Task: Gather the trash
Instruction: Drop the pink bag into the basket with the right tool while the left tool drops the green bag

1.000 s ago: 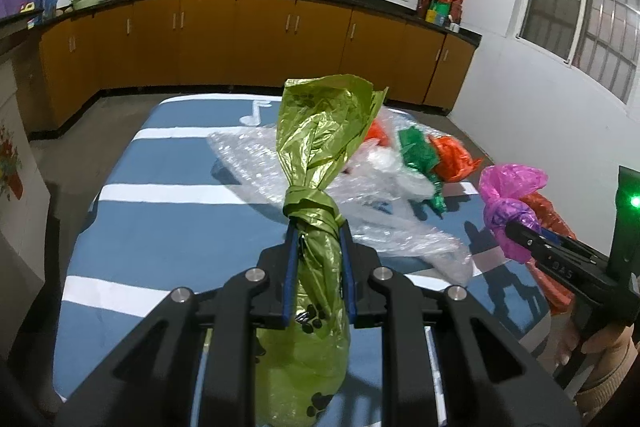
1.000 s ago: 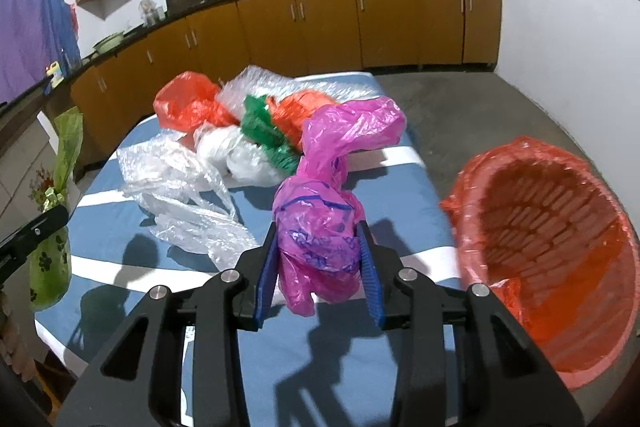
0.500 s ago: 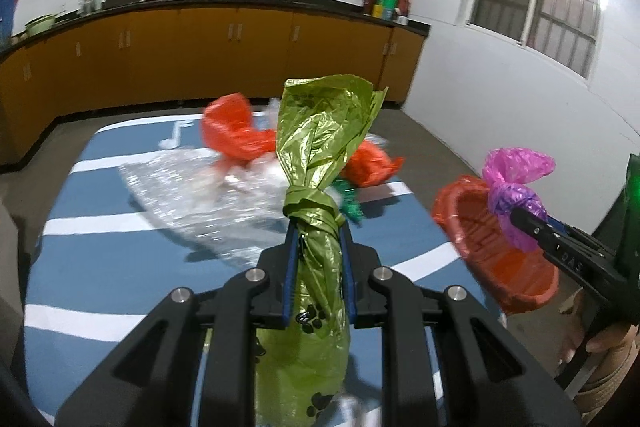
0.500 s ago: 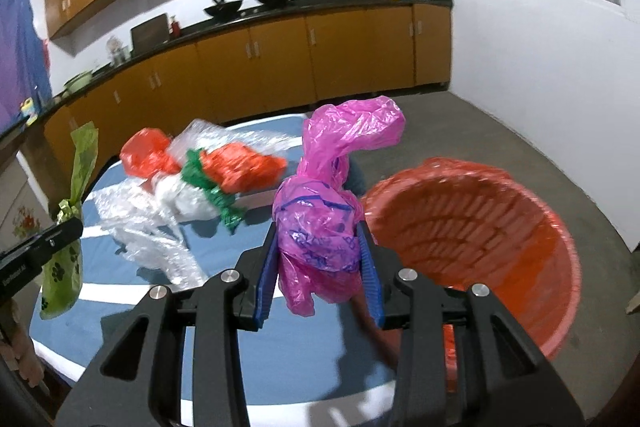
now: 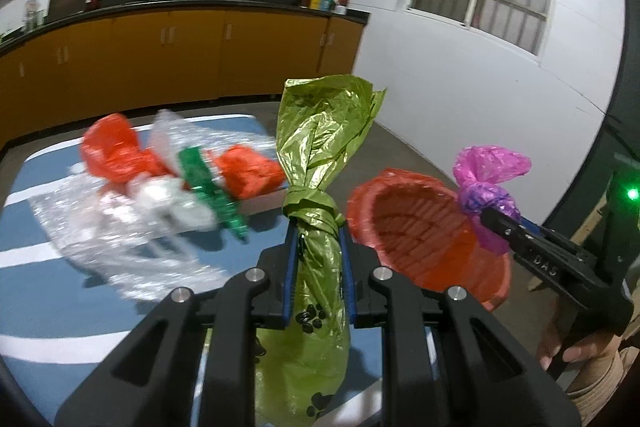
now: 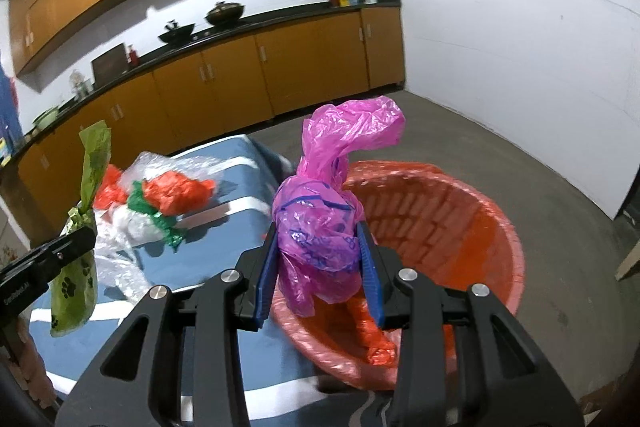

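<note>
My left gripper (image 5: 318, 247) is shut on a knotted green bag (image 5: 320, 163) with paw prints, held above the table's right end. My right gripper (image 6: 318, 247) is shut on a knotted pink bag (image 6: 320, 223), held over the near rim of a red basket (image 6: 480, 227) lined with a red bag. In the left wrist view the basket (image 5: 420, 227) sits just right of the green bag, with the pink bag (image 5: 486, 183) over its right rim. Red, green, white and clear bags (image 5: 180, 183) lie on the blue striped table (image 5: 36, 267).
The basket stands on the grey floor (image 6: 500, 155) beside the table's right end. Orange kitchen cabinets (image 5: 180, 59) run along the back wall, with a white wall (image 5: 480, 87) and window to the right. A wooden piece (image 6: 628, 259) stands at far right.
Both grippers have swung right with their bags, from over the table toward the red basket. The basket now fills much of the right wrist view, and the bag pile has slid left.
</note>
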### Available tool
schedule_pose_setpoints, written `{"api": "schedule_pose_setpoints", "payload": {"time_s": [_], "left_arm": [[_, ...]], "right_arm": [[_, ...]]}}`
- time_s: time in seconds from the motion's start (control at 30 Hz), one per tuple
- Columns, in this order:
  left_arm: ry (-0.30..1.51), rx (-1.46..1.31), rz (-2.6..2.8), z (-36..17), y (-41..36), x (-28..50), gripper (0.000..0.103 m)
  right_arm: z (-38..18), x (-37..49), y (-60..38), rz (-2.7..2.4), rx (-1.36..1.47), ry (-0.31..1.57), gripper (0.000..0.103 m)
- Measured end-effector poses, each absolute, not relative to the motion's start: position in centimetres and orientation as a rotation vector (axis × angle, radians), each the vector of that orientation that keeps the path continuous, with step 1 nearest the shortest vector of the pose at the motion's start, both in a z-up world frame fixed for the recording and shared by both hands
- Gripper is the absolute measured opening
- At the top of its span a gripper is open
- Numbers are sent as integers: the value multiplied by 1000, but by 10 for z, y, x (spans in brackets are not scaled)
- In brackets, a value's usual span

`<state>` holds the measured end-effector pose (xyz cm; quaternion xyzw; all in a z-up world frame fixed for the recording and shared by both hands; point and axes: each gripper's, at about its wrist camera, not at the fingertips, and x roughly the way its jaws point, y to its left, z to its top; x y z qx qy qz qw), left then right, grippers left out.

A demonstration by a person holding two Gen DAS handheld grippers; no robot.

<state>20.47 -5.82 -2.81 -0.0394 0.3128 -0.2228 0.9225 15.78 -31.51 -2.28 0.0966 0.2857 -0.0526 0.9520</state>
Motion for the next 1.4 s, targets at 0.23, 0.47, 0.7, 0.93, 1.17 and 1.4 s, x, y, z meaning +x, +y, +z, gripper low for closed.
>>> {"api": "schedule_pose_setpoints", "payload": {"time_s": [0.23,0.47,0.7,0.93,1.17,1.4], "left_arm": [[636,-49,-553,-27,-104,215,20],[653,-38,-625,-33,-139,226,20],[671,-22,-675,-40,-168,236,20],[695,-16,-711,-50,-188,246,20],[709,-15,-731,-58,-201,254,21],[733,-20,-712,-67,-204,259,37]], "right_arm": [[-23,156,-341,-154,231,565,38],[-27,154,-360,-184,260,558,38],[-31,153,-378,-205,304,547,38],[-34,156,-390,-214,327,535,38],[-32,157,-399,-210,342,516,39],[-38,151,-403,-220,362,500,59]]}}
